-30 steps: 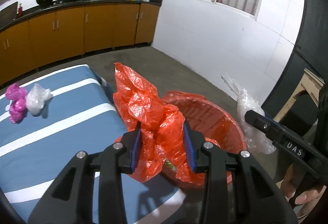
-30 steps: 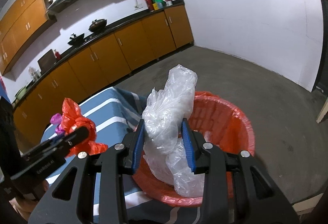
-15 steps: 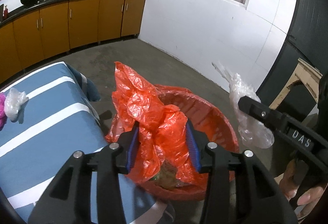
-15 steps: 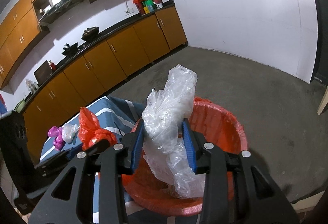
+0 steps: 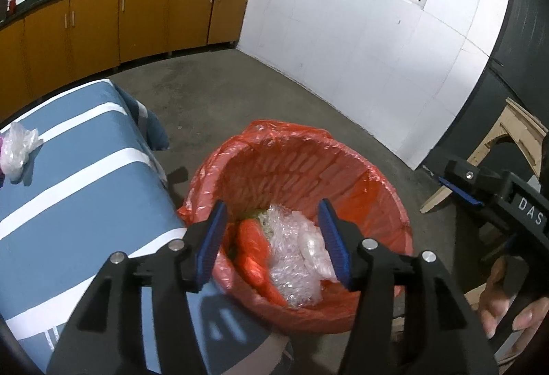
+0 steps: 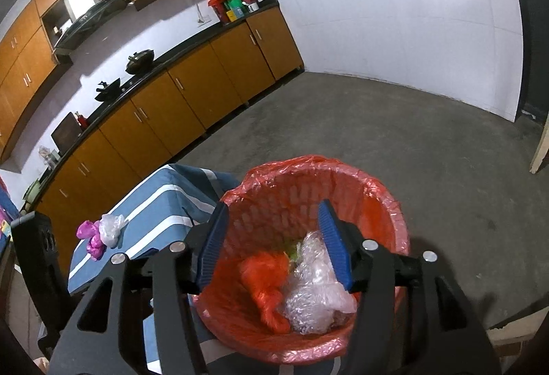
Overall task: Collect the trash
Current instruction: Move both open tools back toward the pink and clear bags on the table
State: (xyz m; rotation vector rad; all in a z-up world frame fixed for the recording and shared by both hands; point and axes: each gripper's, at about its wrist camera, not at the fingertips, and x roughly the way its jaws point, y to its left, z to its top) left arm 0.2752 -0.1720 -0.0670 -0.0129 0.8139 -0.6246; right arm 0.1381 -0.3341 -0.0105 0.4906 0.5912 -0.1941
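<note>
Left wrist view: drop step done, both grippers empty over round red-lined plastic bin [image 5: 384, 179].
L gripper [image 5: 272, 241] & R gripper [image 6: 272, 243] fingers spread; crumpled red bag [image 6: 266, 285] + clear plastic wad [image 6: 315, 292] lie inside. Next, I judge: reach to striped blue bench [image 6: 161, 200] for clear bag [image 6: 110, 228] & magenta bag [image 6: 90, 237].

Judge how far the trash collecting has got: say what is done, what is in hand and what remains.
Done: a red bag and a clear bag lie inside the lined bin. In hand: nothing; the left gripper and right gripper hang over the bin with jaws open. Left: a pink bag and a small clear bag on the striped table.
</note>
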